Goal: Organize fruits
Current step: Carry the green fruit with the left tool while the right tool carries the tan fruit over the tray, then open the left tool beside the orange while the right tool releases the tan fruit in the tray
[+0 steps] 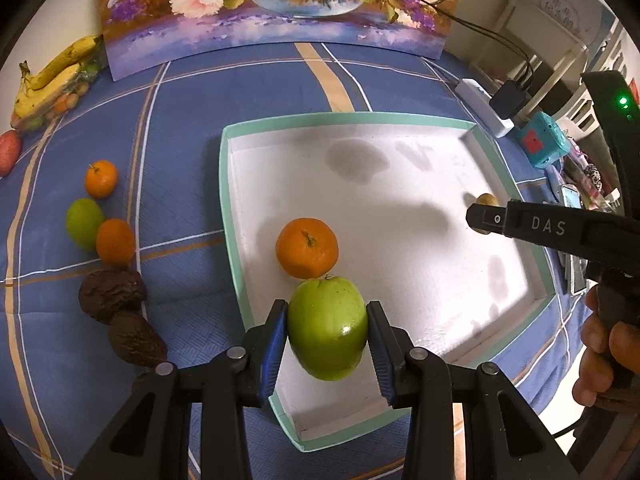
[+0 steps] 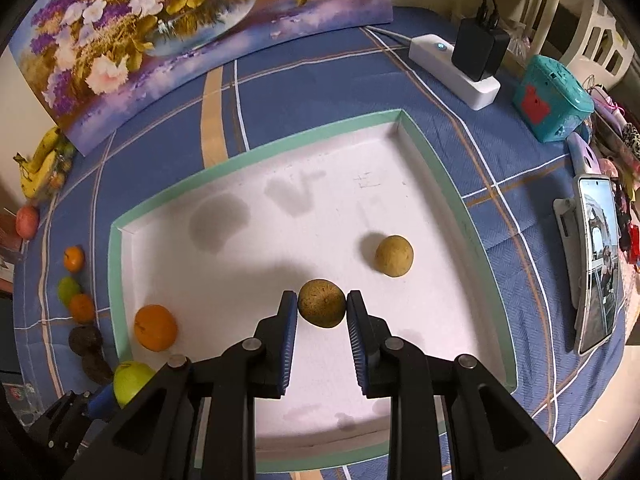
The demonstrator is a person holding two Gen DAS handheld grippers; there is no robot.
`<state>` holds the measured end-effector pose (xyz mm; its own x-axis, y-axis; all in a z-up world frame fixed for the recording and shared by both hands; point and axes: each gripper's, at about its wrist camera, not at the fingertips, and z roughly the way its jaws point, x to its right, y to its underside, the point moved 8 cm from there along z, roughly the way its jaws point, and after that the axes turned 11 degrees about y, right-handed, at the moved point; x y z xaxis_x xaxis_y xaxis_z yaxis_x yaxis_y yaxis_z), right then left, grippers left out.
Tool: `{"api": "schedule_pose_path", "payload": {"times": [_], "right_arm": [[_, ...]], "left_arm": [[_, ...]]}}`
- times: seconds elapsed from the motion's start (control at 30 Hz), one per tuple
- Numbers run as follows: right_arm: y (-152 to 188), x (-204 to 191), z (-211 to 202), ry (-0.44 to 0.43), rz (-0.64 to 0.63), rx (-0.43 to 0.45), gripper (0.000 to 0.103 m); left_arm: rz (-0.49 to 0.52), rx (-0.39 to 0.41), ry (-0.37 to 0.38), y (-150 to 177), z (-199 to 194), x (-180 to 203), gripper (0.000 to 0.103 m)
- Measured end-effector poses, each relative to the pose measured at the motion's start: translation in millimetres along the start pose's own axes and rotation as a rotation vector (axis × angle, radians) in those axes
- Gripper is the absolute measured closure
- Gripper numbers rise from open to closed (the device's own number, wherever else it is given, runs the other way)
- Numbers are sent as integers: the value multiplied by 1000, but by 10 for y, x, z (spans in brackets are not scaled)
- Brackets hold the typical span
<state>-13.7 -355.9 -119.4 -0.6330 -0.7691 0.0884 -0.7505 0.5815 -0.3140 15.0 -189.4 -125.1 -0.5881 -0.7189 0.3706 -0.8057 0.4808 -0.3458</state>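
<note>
Now holding one fruit in each claw above the shallow white box with the mint-green rim (image 1: 280, 122). Left claw (image 1: 327, 334) closed on a smooth green apple (image 1: 327, 330), pads pressing both its sides, hanging over the near-left corner of the box, just beside a round orange tangerine (image 1: 307, 253) already lying inside. Right claw (image 2: 322, 309) closed almost fully on a small brownish-green round fruit (image 2: 322, 308) (maybe a kiwi, hard to say), hanging over the middle of the box floor, near a yellowish-brown round fruit (image 2: 394, 255) lying farther toward the right wall.

Step in hand, judged from this: lowering both fruits into the box for placing. Still outside, on the blue checked cloth (image 1: 188, 128): a small tangerine (image 1: 101, 179), a green lime-like fruit (image 1: 83, 222), another tangerine (image 1: 115, 241), two dark wrinkled brown fruits (image 1: 112, 295), and yellow bananas (image 1: 52, 76) far at the back.

Next move probably: bringing each fruit down to the white floor, then opening the pads slowly. Care needed with the apple, close to the tangerine and to the rim, so likely to roll or push its neighbour if released from too high.
</note>
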Motion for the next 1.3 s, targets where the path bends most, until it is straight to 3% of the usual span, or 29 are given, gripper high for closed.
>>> {"api": "schedule_pose_path", "payload": {"times": [0.4, 0.73, 1.0, 1.3], "right_arm": [[93, -1, 236, 30, -20, -64, 77], [101, -42, 266, 39, -35, -66, 77], [111, -64, 271, 43, -35, -66, 77], [71, -70, 201, 48, -31, -48, 72]], "left_arm": [[-13, -35, -23, 25, 135, -71, 61], [-11, -58, -26, 41, 228, -69, 61], [-5, -45, -11, 9, 134, -55, 61], [-6, 24, 29, -85, -146, -22, 60]]}}
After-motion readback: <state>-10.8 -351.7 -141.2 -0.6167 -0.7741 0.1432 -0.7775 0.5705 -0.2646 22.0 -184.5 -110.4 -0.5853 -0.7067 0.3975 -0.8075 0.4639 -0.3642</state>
